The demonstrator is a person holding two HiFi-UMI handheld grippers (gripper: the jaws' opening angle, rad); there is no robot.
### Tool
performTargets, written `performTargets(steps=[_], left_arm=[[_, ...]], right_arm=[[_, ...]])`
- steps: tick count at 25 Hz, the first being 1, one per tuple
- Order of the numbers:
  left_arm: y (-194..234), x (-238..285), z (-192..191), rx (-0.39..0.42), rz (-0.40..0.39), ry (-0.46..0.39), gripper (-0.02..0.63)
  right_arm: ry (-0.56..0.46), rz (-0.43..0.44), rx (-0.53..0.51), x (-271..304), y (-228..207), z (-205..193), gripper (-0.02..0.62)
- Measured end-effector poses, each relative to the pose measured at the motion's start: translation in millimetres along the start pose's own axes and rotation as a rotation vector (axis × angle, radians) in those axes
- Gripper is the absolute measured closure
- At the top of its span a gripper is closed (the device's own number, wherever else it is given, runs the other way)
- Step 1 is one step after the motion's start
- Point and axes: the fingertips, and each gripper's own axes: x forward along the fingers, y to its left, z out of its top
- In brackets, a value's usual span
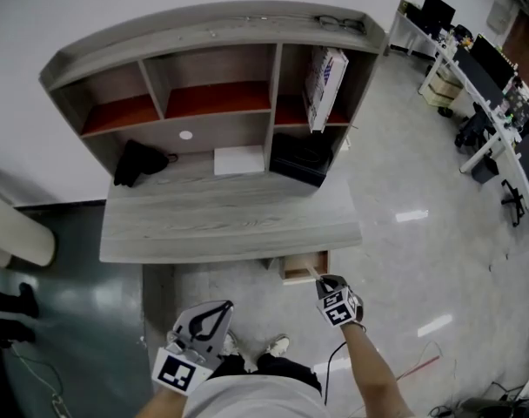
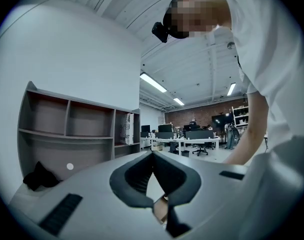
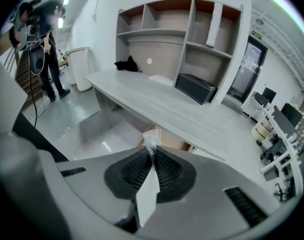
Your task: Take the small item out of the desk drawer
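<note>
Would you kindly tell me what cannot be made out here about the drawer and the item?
Drawer: head view, the desk top covers most of its inside.
Small item: right gripper view, only a thin pale strip pinched in the shut right claw; its kind is unclear.
Left claw: left gripper view, a brownish patch behind it is too blurred to name.
</note>
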Motion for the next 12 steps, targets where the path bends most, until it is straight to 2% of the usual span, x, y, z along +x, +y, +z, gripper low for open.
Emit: performTargets(steps=[6, 12], left_arm=[[11, 8, 13, 0.019, -0.032, -0.023, 0.591], [25, 14, 32, 0.045, -0.053, -0.072, 0.591]], right_arm=[[-0.109, -0.049, 0.166, -39, -9, 26, 0.566], [-0.201, -0.103, 0.227, -77, -19, 54, 0.566]])
